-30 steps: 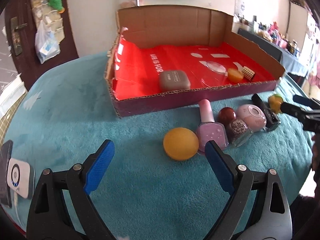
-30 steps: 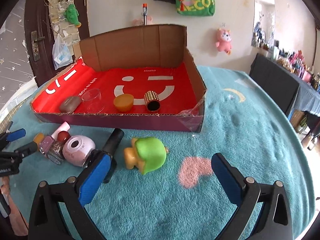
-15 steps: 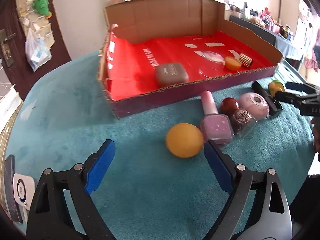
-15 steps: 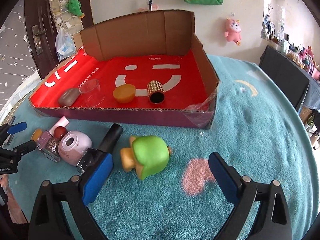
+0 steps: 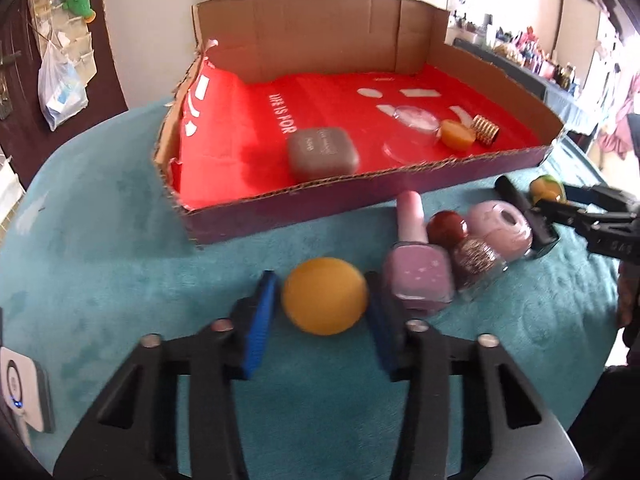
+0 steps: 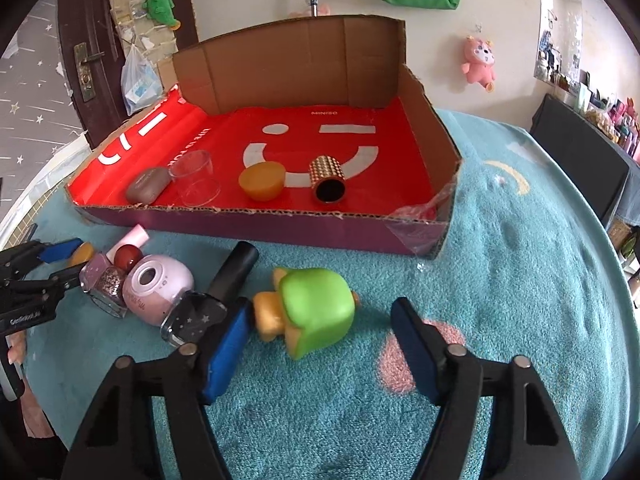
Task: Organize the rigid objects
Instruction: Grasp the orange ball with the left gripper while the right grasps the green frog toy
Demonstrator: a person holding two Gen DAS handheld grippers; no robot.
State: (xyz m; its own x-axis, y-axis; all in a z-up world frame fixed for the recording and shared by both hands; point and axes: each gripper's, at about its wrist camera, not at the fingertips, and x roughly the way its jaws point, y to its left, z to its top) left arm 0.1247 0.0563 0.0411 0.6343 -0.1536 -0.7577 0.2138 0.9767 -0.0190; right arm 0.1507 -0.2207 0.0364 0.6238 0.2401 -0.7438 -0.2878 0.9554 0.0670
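Both tools pointed steeply down at the counter [image 5: 100,248], its top covered in teal plush. The left tool [image 5: 320,304] had its jaws closing around an orange ball [image 5: 324,295]; the right blue pad looked to touch the ball, the left pad stood just beside it, so a full clamp could not be told. The ball was round, matte and plain, lying just left of a pink polish bottle [image 5: 416,276].

The right tool [image 6: 320,336] was closing too, its jaws apart on either side of a green toy [image 6: 316,312]. The left pad sat close to the toy's yellow end and the right pad stood clear of it. The toy was glossy, lying on its side, just beside a black bottle [image 6: 224,284].

The box [image 6: 260,224] lay beyond both, its low front wall near the bottles, red floor holding a grey case [image 6: 146,189], a clear cup [image 6: 194,182], an orange half [image 6: 262,180] and a gold cylinder [image 6: 328,180]. Open plush lay to the toy's right and to the ball's left.
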